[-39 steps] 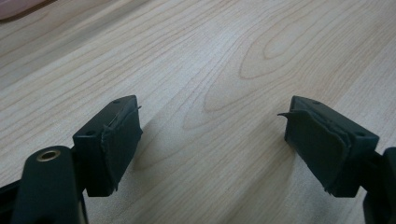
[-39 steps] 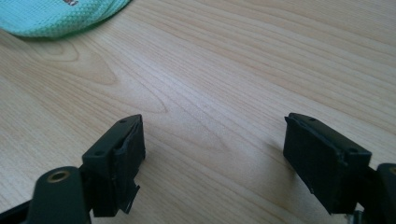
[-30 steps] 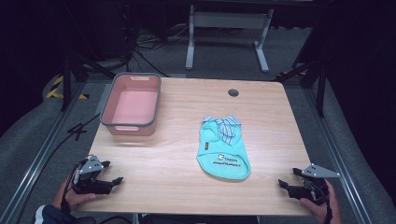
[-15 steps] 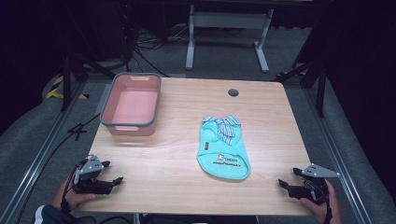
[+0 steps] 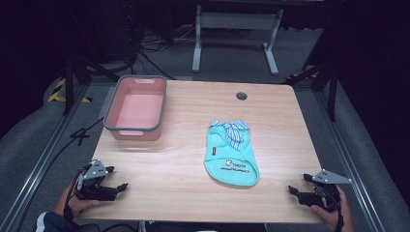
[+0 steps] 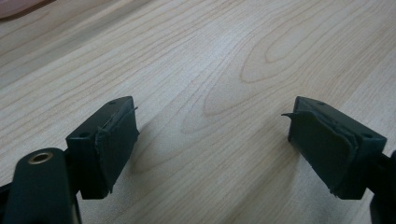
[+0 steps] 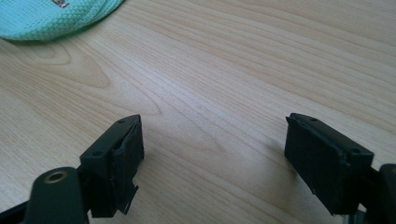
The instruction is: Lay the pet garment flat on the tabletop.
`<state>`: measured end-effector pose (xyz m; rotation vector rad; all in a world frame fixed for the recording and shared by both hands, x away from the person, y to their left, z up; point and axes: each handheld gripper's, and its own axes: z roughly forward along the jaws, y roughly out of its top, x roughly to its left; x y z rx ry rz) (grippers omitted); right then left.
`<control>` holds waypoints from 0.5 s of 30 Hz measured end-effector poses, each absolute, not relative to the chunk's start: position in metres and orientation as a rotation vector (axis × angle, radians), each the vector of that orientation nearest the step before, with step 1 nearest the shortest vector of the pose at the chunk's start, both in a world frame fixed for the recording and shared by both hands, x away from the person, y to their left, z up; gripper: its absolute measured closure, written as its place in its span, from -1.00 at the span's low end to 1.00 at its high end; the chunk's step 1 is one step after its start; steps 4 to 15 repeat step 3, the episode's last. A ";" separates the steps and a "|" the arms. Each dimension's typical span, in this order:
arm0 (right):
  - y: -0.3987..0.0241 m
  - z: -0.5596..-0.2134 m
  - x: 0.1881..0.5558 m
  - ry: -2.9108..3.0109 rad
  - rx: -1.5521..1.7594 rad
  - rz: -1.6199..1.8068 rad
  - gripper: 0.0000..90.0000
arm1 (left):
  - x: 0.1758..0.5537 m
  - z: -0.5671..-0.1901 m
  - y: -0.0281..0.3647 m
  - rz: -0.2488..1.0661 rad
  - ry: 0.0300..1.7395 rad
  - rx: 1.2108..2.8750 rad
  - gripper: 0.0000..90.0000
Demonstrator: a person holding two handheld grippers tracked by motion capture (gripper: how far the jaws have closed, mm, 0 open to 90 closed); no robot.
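A small turquoise shirt with a striped collar lies flat on the wooden table, right of the middle. Its hem edges into the top left of the right gripper view. My left gripper rests at the table's front left corner, open, with bare wood between its jaws. At the front right corner my right gripper stands open too, with nothing between its jaws. Both lie well apart from the shirt.
A pink plastic bin with a grey rim stands at the back left of the table. A round cable hole sits near the far edge. Dark floor, cables and a metal stand lie beyond.
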<state>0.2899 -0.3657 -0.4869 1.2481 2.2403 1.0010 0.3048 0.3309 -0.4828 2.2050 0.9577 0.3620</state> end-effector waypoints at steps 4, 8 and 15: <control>-0.366 -0.487 0.290 2.238 1.249 1.000 -0.55 | 0.305 -0.483 0.331 0.367 0.954 2.204 -0.65; -0.366 -0.487 0.290 2.238 1.249 1.000 -0.55 | 0.305 -0.483 0.331 0.367 0.954 2.204 -0.65; -0.366 -0.487 0.290 2.238 1.249 1.000 -0.55 | 0.305 -0.483 0.331 0.367 0.954 2.204 -0.65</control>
